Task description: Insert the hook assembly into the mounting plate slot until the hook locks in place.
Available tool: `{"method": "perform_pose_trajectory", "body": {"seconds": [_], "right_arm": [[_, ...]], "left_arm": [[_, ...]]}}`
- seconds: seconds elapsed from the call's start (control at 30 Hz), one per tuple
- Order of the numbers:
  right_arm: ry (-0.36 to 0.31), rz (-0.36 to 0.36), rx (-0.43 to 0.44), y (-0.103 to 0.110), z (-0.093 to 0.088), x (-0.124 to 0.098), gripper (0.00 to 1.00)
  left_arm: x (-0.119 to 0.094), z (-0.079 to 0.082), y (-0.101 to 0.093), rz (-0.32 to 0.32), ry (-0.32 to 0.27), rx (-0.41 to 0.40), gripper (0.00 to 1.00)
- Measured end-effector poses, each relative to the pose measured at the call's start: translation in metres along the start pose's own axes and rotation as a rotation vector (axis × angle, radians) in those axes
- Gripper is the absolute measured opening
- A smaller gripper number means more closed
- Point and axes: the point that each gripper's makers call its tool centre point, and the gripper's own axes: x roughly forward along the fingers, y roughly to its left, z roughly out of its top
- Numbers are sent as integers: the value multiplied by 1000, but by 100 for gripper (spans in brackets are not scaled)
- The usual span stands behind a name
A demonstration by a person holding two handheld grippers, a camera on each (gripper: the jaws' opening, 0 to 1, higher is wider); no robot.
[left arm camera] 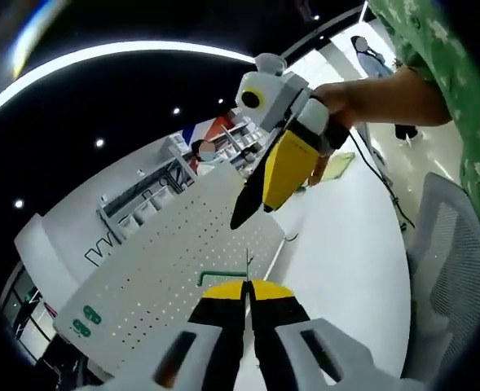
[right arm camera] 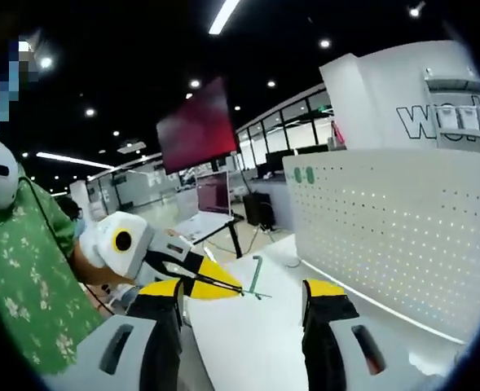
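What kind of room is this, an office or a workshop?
Probably an open-plan office or showroom: desks with monitors, storage shelving behind a white counter, a mesh office chair, and recessed ceiling lights. A white pegboard stands on a white table.

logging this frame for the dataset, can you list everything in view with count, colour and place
pegboard: one, white with rows of small holes, upright at the back edge of the table
hook: one, green wire, held in the left gripper's jaws just in front of the pegboard
table: one, white, under both grippers
chair: one, grey mesh back, beside the table
screen: one, dark red, in the room behind
left gripper: yellow and black jaws, closed on the hook
right gripper: yellow and black jaws, spread apart, nothing between them
hand: one, gripping the right gripper, with a green patterned sleeve
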Motion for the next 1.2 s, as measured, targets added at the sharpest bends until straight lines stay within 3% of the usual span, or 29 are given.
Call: {"method": "perform_pose_trajectory", "body": {"seconds": [0.13, 0.33, 0.4, 0.7, 1.03, 1.2], "right_arm": [[25, 78, 101, 4, -5, 3, 54], [43, 255, 376, 11, -11, -2, 47], [49, 256, 426, 8, -14, -3, 42], [129, 292, 442, 17, -29, 0, 36], [138, 307, 445, 18, -31, -1, 17], [141, 311, 456, 19, -34, -3, 17]], "left_arm": [[-4, 10, -2, -23, -45, 6, 2], [-10, 22, -11, -84, -118, 41, 2], [-11, 22, -12, -89, -122, 50, 2], [-11, 27, -20, -135, -155, 62, 2], [-11, 28, -22, -140, -156, 84, 2], [-11, 29, -25, -147, -158, 96, 2]]}}
